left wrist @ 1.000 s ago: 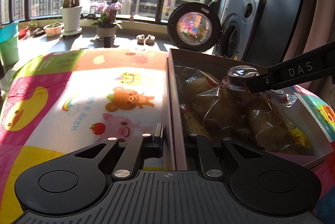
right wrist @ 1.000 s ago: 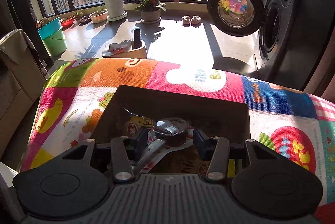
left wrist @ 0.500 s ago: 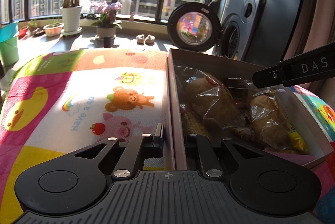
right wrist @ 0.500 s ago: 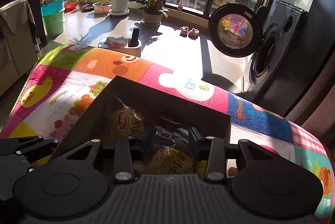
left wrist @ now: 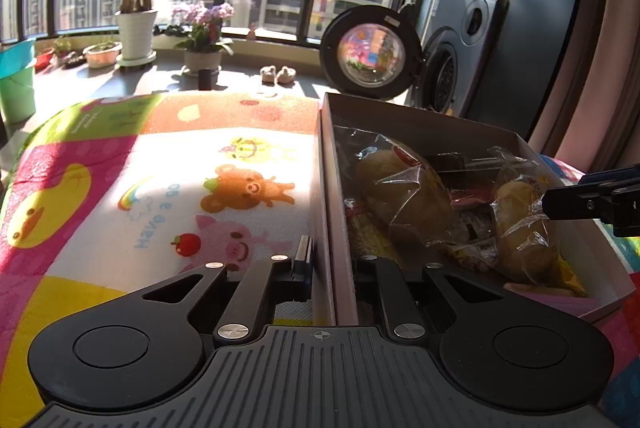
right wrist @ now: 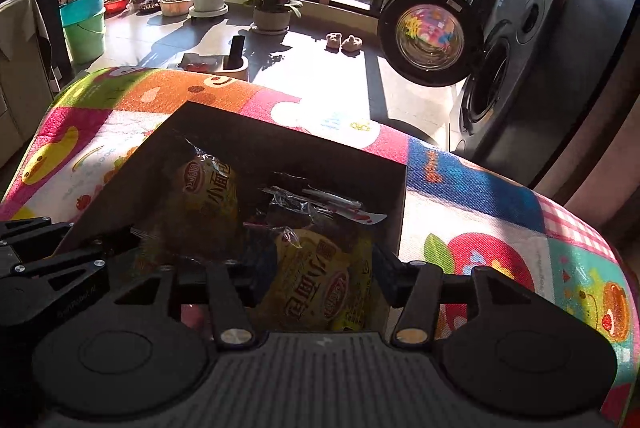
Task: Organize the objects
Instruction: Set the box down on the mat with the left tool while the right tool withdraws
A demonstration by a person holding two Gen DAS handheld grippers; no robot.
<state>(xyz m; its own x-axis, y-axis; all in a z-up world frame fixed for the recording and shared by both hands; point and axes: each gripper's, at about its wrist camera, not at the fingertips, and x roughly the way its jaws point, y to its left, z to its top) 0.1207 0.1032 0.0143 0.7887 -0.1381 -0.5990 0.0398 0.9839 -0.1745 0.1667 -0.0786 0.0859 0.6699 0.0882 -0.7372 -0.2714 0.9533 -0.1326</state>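
We see left tongs (left wrist: 332, 264) clenched on cardboard box (left wrist: 440, 126) wall, box on cartoon mat (left wrist: 168, 196). Left view shows two bread packets (left wrist: 404, 196); right view reveals yellow printed labels. Right tongs (right wrist: 316, 272) just opening, straddling near packet (right wrist: 316, 280), pads apart from it.

Both tools are matte black. The left gripper (left wrist: 332, 268) shows a ribbed grey-black base plate with a small crosshair mark just behind the fingers, two round raised discs either side of that mark, and silver screw heads on angular linkage arms with triangular cut-outs. The right gripper (right wrist: 316, 268) has the same ribbed plate, discs and silver screws; its fingers (right wrist: 384, 268) carry dark blue-black ridged pads.
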